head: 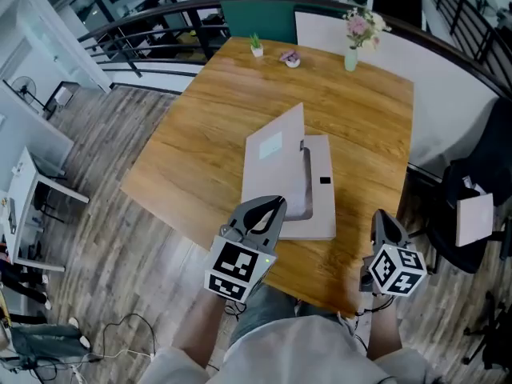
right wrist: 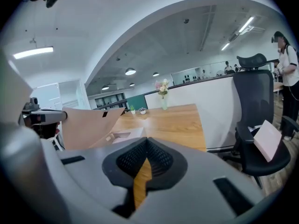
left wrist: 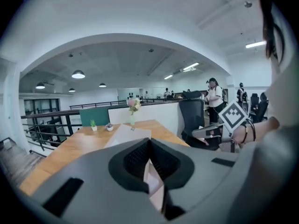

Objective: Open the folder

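Observation:
A beige folder (head: 276, 158) lies on the wooden table (head: 208, 134), its cover raised at a slant over the base (head: 322, 206), where a dark metal clip shows. My left gripper (head: 272, 205) hovers above the folder's near edge, jaws shut with nothing seen between them. In the left gripper view the left gripper (left wrist: 149, 143) points over the cover (left wrist: 128, 134). My right gripper (head: 382, 217) hangs over the table's near right corner, to the right of the folder, also shut and empty. In the right gripper view the right gripper (right wrist: 146, 143) sees the lifted cover (right wrist: 88, 125) to its left.
A vase of flowers (head: 353, 46), a small potted plant (head: 256, 46) and a little dish (head: 291, 58) stand at the table's far end. A black office chair (head: 472, 214) holding a white sheet stands right of the table. A person (left wrist: 215, 101) stands far off.

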Available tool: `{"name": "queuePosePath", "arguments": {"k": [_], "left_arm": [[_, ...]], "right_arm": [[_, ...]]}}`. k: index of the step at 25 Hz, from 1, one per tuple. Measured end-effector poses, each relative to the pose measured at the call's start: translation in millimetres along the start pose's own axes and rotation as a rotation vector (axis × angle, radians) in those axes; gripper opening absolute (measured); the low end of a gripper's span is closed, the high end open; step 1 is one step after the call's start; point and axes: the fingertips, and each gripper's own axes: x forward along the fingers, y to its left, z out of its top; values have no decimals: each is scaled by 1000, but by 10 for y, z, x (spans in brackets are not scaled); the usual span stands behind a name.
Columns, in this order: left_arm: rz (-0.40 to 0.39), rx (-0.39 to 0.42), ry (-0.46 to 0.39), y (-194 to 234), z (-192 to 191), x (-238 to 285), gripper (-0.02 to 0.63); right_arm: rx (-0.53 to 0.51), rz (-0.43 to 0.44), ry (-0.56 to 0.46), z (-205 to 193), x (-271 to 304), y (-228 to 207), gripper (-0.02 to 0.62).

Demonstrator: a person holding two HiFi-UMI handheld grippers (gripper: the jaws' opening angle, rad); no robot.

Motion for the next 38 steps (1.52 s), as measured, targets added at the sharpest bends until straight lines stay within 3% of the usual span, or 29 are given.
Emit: {"name": "queuePosePath", "arguments": {"k": [9,14,20,29,38], "left_arm": [[201,-214,-168,714,59,-549,2],[310,-286,-220,1068,-37,-828,2],[387,-374,-211,1367,-292,-1045,2],[541,-378,-184,1731,-597,-1267,2],[634,-478,-165,2210,-977,-1516,3]], "right_arm": [[-57,46,10,118,181,371,2],[-76,75,11,173,339,573,2],[-84,104,18,192,511,767,2],[-120,123,26,243,678,970,2],[-167,114,44,322,771,1120,2]]}}
